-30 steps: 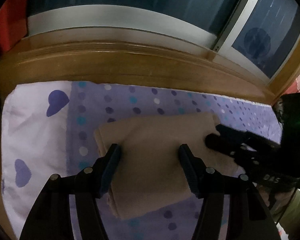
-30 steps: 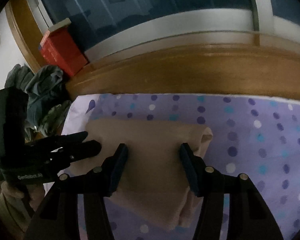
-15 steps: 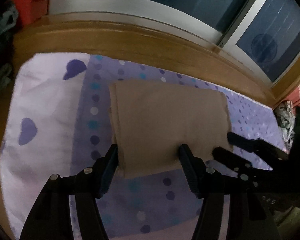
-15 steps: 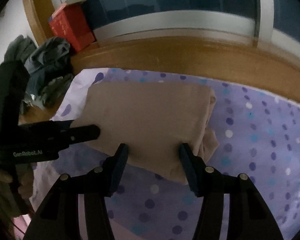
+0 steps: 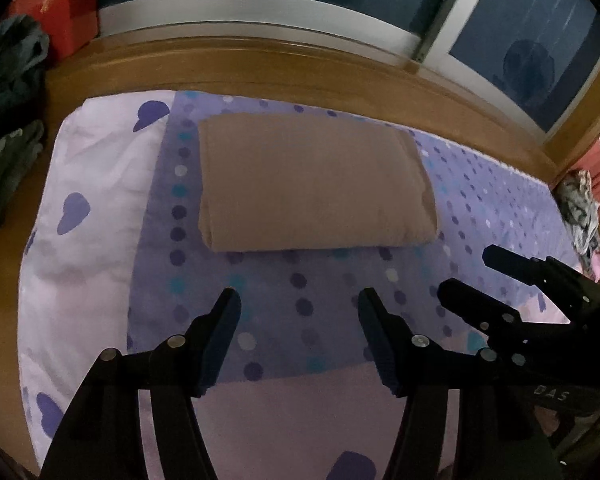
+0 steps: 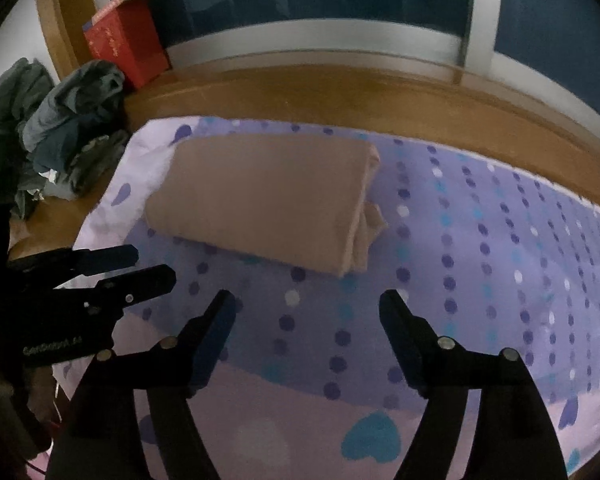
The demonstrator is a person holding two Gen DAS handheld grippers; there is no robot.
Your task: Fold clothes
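Folded tan garment [image 5: 316, 184]: flat on dotted purple sheet [image 5: 480, 200], far of both grippers. Left gripper [image 5: 296, 300]: jaws apart, empty. Right gripper [image 6: 308, 300]: jaws opening, empty. Dark clothes pile [image 6: 60, 120], possibly unfolded, far left.

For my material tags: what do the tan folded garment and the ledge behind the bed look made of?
Tan folded garment: soft matte fabric, probably a thin knit; its rounded fold and limp layered edges suggest so. Ledge: glossy varnished wood, or a wood-look finish, brown with reflections.
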